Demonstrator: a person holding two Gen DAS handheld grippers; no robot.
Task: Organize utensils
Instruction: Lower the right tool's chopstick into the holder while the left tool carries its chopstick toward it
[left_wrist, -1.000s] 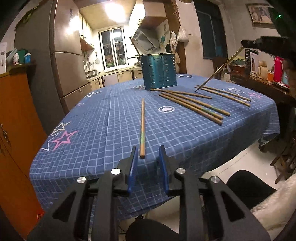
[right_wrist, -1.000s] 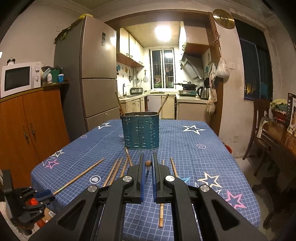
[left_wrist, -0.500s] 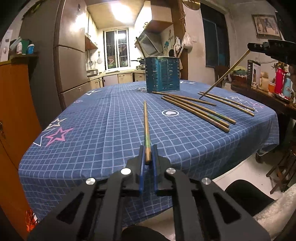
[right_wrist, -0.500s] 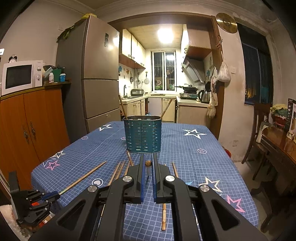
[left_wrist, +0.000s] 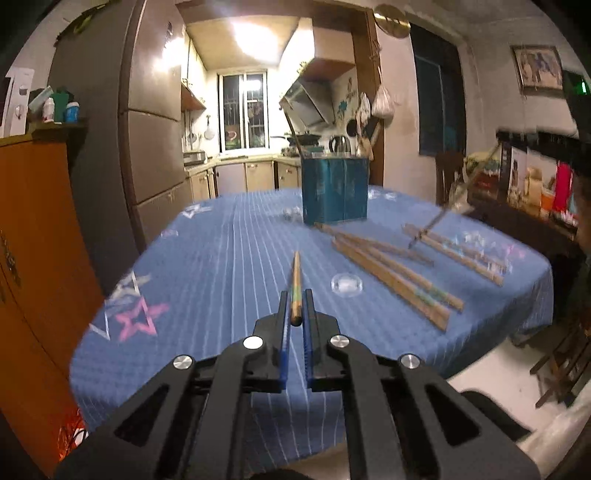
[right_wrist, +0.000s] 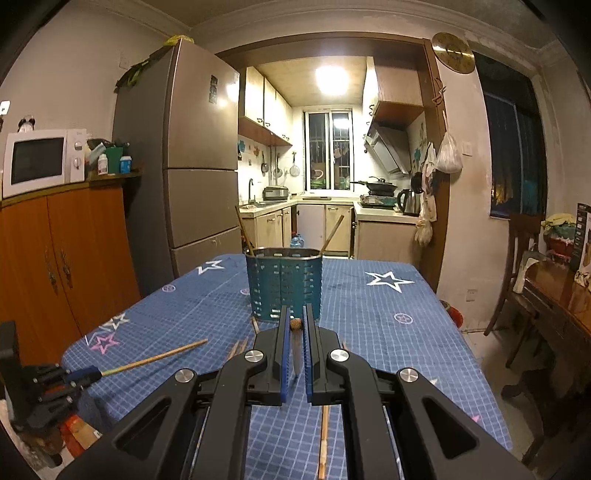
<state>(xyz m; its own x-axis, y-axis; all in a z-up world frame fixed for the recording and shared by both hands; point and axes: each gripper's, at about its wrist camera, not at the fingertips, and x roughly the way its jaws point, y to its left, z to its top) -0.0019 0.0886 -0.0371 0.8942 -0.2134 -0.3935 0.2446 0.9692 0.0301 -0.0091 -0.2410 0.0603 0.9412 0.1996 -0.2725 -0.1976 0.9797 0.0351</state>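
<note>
Left wrist view is showing the left gripper clamping one chopstick by its near end, the far end pointing toward the teal utensil holder on the blue checked tablecloth. Loose chopsticks are lying right of it. The right gripper is pinching another chopstick end-on, facing the holder.
</note>
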